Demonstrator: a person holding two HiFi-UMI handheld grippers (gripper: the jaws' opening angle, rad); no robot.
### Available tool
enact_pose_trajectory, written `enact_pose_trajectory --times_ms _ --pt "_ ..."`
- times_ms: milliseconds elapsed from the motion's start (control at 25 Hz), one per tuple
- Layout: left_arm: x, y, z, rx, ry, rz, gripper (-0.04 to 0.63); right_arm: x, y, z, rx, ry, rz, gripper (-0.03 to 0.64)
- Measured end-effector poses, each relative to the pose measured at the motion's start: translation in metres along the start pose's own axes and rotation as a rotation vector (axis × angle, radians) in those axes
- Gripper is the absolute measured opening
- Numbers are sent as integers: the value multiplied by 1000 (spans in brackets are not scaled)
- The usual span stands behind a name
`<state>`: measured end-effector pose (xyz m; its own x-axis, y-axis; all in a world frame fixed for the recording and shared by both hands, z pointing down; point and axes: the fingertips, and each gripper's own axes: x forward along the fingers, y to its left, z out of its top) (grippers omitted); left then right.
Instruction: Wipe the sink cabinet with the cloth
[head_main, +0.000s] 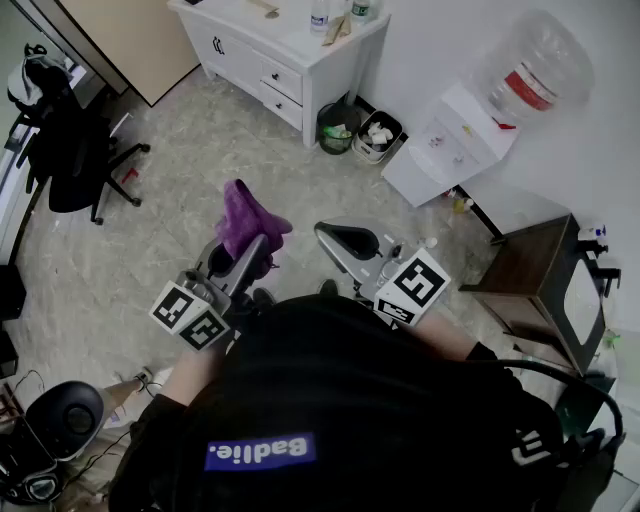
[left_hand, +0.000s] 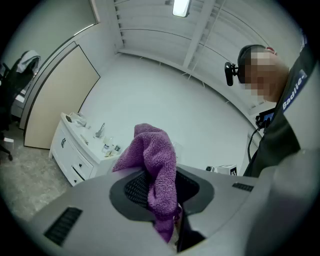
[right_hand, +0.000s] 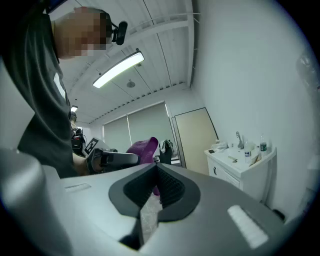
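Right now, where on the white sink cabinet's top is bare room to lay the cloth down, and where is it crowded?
The front strip of the sink cabinet top, above the drawers, is bare. The end nearest the bins is crowded with bottles. The purple cloth is clamped in the left gripper.

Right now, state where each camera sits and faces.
Head view: on the head, looking steeply down at sink cabinet; torso, left gripper, right gripper show.
Left gripper view: along jaws shut on cloth, toward the cabinet; shoulder shows.
Right gripper view: along shut jaws toward left gripper; torso shows.
All share cloth and cabinet.
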<state>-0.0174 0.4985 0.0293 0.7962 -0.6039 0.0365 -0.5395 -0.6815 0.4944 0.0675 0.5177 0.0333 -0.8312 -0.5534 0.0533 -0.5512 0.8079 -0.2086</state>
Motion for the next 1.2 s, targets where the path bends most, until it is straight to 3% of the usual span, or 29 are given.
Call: enact_pose_trajectory --times_ms 720,960,1200 --pt "48 -16 5 52 -16 15 84 -28 -47 11 46 -39 34 -3" --pt "58 21 22 37 -49 21 84 -3 -74 9 64 -13 23 -3" --pt "80 95 53 61 -53 -9 84 61 -119 14 61 7 -22 -3"
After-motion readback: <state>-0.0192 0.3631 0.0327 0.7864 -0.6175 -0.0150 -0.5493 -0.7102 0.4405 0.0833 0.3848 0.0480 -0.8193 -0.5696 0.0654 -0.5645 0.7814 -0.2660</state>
